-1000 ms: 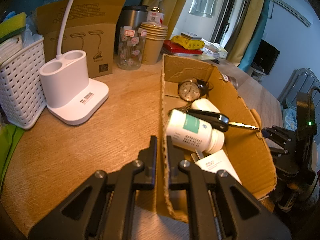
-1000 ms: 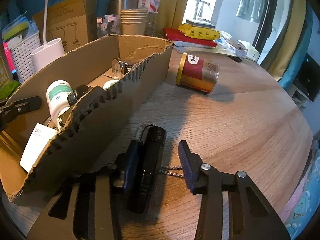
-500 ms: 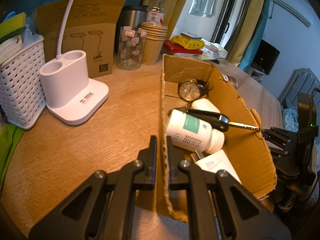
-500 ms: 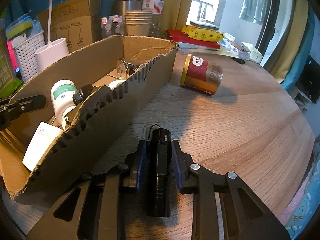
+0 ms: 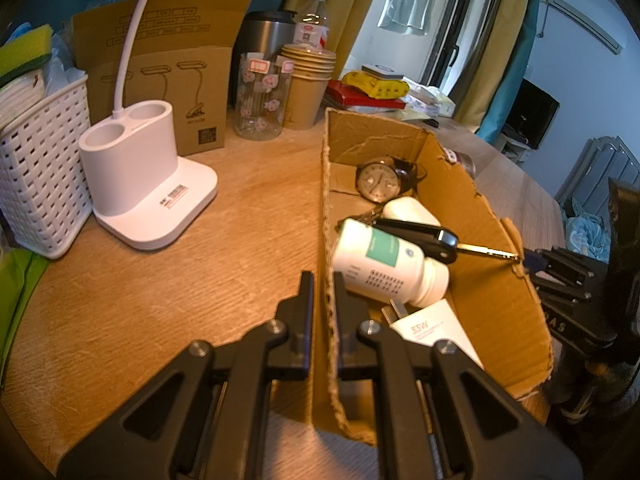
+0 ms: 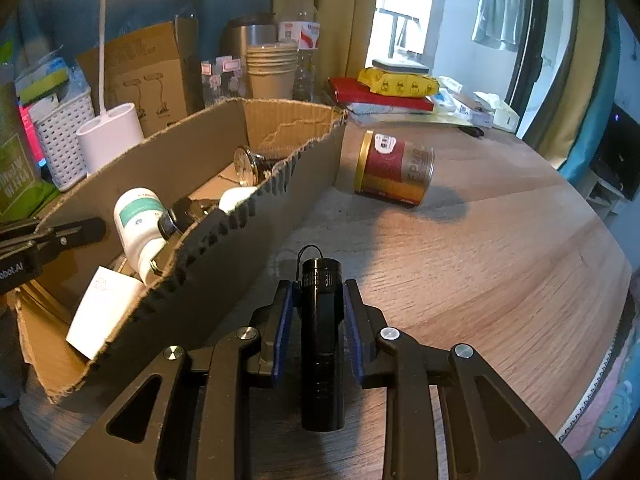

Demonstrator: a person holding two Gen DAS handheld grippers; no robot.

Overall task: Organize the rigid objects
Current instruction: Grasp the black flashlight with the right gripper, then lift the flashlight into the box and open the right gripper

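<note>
An open cardboard box (image 5: 472,208) lies on the wooden table, also in the right wrist view (image 6: 192,160). It holds a wristwatch (image 5: 378,180), a white pill bottle (image 5: 384,258), a black car key (image 5: 424,236) and a white charger (image 5: 432,328). My left gripper (image 5: 320,280) is shut on the box's left wall. My right gripper (image 6: 320,292) is shut on a black flashlight (image 6: 322,320) and holds it above the table, right of the box. A red and gold can (image 6: 394,168) lies on its side beyond it.
A white lamp base (image 5: 140,176), a white basket (image 5: 40,176), a cardboard lamp box (image 5: 160,60), a glass jar (image 5: 262,96), stacked paper cups (image 5: 306,80) and a steel flask stand at the back. Books and packets (image 6: 396,88) lie at the far right.
My right gripper closed on the flashlight and lifted it off the table, with the view rising. The left gripper has not moved.
</note>
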